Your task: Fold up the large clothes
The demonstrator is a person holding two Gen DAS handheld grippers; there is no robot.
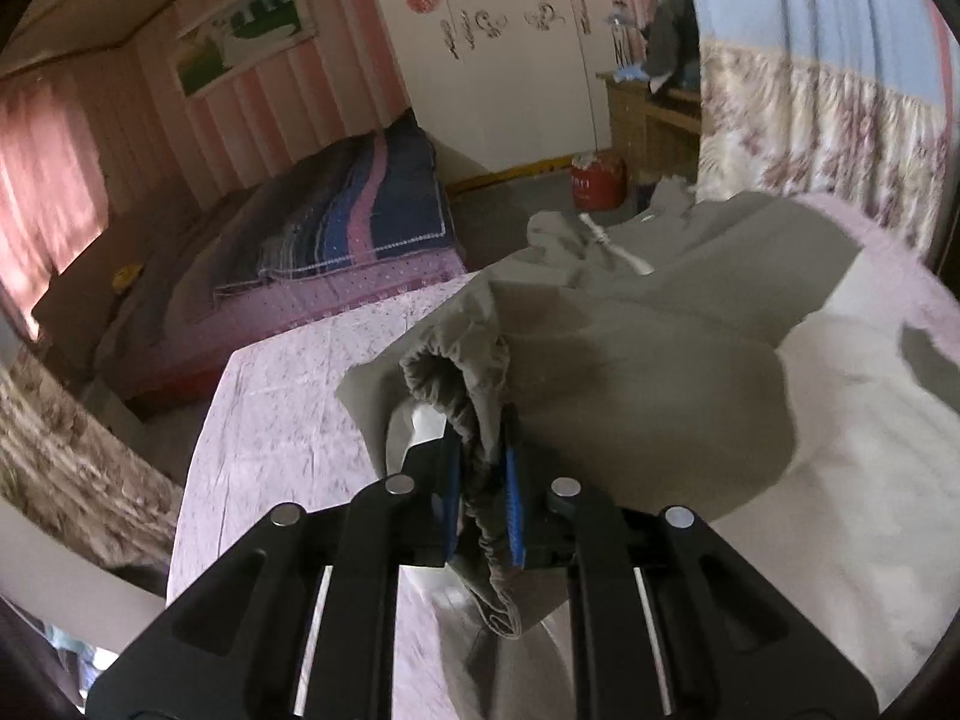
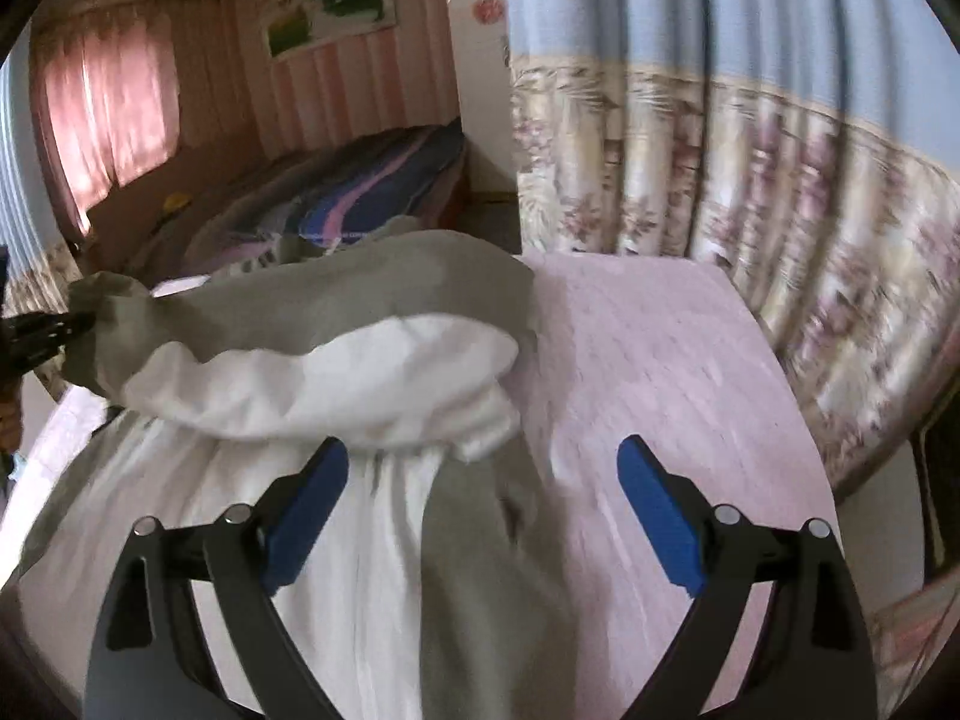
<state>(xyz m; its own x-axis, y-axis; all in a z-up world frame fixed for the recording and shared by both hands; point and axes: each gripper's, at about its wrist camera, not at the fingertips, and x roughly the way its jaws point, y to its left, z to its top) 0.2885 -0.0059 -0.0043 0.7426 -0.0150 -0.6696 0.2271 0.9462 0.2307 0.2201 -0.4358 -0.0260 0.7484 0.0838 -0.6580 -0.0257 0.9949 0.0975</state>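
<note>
A large garment, grey-green outside [image 1: 630, 324] with a white lining [image 1: 810, 450], lies over a pink cloth-covered table [image 1: 282, 420]. My left gripper [image 1: 483, 456] is shut on the garment's gathered elastic cuff, which bunches up between the blue pads [image 1: 515, 504] and lifts off the table. In the right wrist view the same garment [image 2: 384, 294] is stretched leftward, its white lining [image 2: 336, 372] turned outward. The left gripper [image 2: 78, 324] shows at that view's left edge, gripping the grey end. My right gripper [image 2: 483, 456] stands wide open above the white lining, nothing between its pads.
A bed with a striped blue and pink quilt [image 1: 354, 210] stands beyond the table. A floral curtain [image 2: 750, 180] hangs close behind the table's far right side. A red container [image 1: 597, 180] sits on the floor by a white wardrobe [image 1: 498, 60].
</note>
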